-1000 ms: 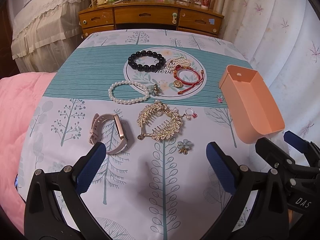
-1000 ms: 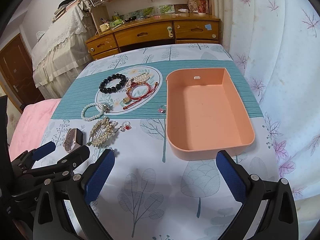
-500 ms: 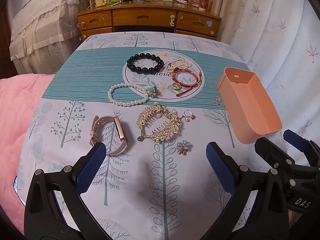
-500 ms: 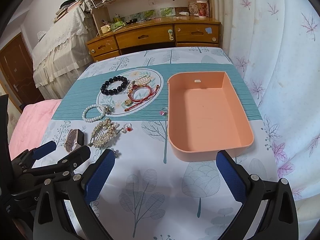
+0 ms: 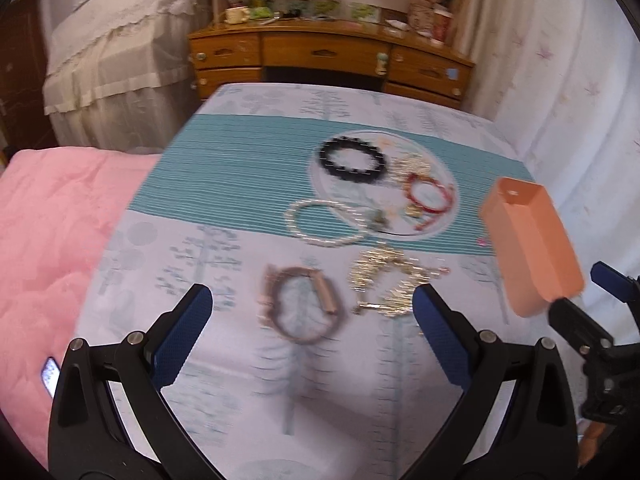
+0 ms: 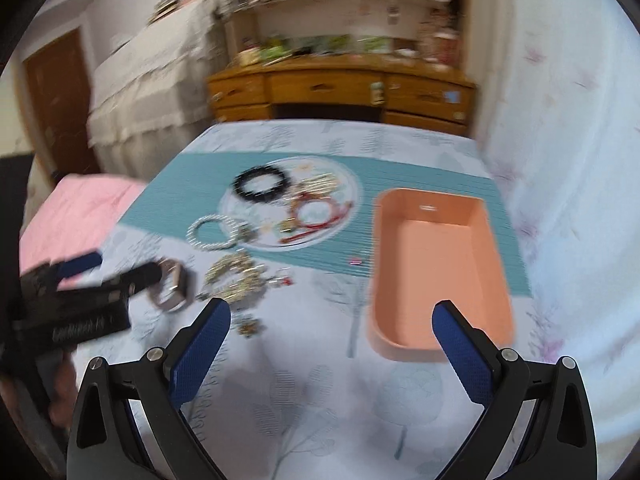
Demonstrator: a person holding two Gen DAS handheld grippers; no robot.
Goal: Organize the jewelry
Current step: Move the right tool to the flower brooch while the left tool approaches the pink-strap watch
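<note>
At the far left, only the pink quilt (image 5: 52, 240), same as before. Next along, the real change: heavy blur in both views, and the left gripper (image 5: 312, 296) now pushed forward and across, framing the pink-gold watch (image 5: 328, 300) between wide-apart fingers instead of leaving it off by the left finger as a second ago. Not yet touching the watch, as far as the blur allows; seen from the right wrist, hanging right over it. Beyond and to the right, no shift among the rest: pearl bracelet (image 5: 296, 216), gold hair comb (image 5: 384, 284), black bead bracelet (image 5: 332, 160) and red cord bracelet (image 5: 412, 184), all loose on the tablecloth (image 5: 240, 160). Further right, the peach tray (image 6: 440, 260), empty inside and in the same place. At the near right, the right gripper (image 6: 332, 312), fingers spread and holding nothing, edged closer to the tray's near rim. Reads as the first pick starting, probably the watch; nothing sorted so far.
</note>
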